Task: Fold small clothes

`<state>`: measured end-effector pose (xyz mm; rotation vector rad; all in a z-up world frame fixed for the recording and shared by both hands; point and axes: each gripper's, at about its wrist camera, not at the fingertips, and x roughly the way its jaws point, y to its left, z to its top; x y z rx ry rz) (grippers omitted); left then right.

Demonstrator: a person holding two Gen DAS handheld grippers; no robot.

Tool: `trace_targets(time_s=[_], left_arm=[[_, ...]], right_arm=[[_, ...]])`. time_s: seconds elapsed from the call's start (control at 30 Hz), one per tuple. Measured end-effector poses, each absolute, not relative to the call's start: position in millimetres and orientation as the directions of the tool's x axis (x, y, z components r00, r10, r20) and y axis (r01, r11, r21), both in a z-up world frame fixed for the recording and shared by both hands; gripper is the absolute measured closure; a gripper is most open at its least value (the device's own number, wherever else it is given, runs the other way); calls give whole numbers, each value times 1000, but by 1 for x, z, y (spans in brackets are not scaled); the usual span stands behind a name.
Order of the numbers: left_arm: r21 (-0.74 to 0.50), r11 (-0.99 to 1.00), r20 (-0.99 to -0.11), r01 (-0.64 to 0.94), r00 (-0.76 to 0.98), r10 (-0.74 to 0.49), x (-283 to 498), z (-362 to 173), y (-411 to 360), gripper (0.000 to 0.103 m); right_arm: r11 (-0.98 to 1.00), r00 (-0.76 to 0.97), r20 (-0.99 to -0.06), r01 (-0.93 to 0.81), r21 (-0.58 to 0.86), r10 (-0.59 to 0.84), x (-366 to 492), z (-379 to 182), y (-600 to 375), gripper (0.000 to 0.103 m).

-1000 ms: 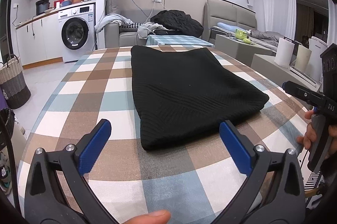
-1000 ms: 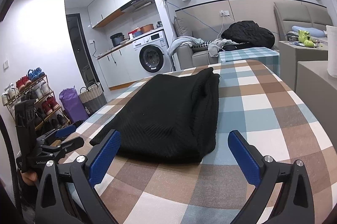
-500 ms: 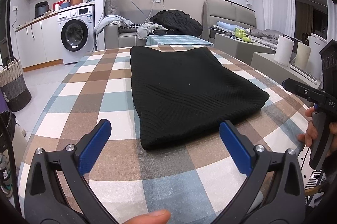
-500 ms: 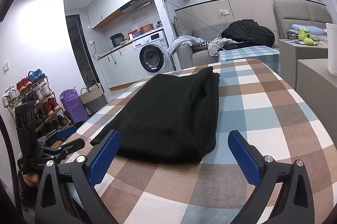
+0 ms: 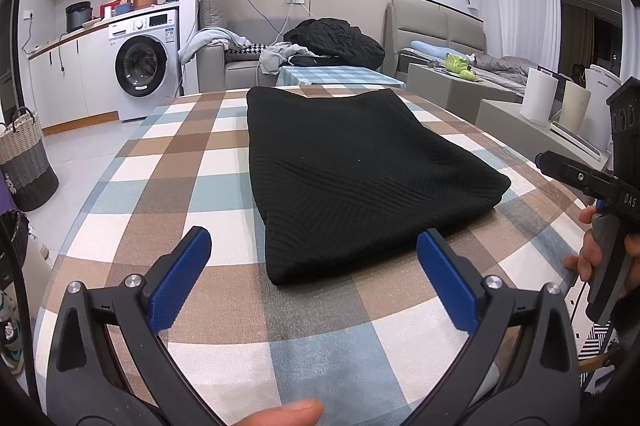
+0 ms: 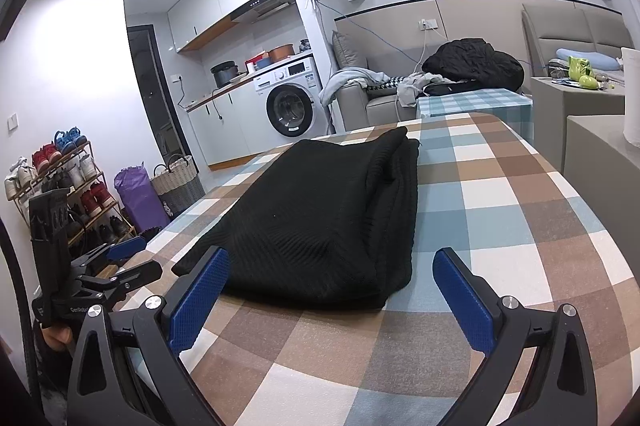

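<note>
A black knit garment (image 5: 352, 170) lies folded flat on the checked tablecloth (image 5: 168, 194); it also shows in the right wrist view (image 6: 320, 222). My left gripper (image 5: 316, 274) is open and empty, just short of the garment's near edge. My right gripper (image 6: 332, 290) is open and empty, just short of the garment's near right corner. The right gripper's body shows at the right edge of the left wrist view (image 5: 596, 186), and the left gripper's body shows at the left of the right wrist view (image 6: 100, 278).
A washing machine (image 5: 144, 66) and a woven basket (image 5: 24, 162) stand off to the left. A sofa with a dark jacket (image 5: 336, 42) lies beyond the table. Low grey tables (image 5: 456, 90) stand to the right. A shoe rack (image 6: 68, 194) stands left.
Both grippers stay open and almost still. The right gripper has shifted very slightly as seen from the left wrist view; the garment has not moved.
</note>
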<state>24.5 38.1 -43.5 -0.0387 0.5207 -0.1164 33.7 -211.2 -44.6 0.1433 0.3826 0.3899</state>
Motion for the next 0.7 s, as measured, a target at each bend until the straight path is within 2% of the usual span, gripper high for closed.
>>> trace_targets(time_s=[0.7], left_arm=[[-65,993,-494,101,861,-120,25,-43,38,1]], right_arm=[[916,852,-340,-346,203,397,35,-44,-210,0]])
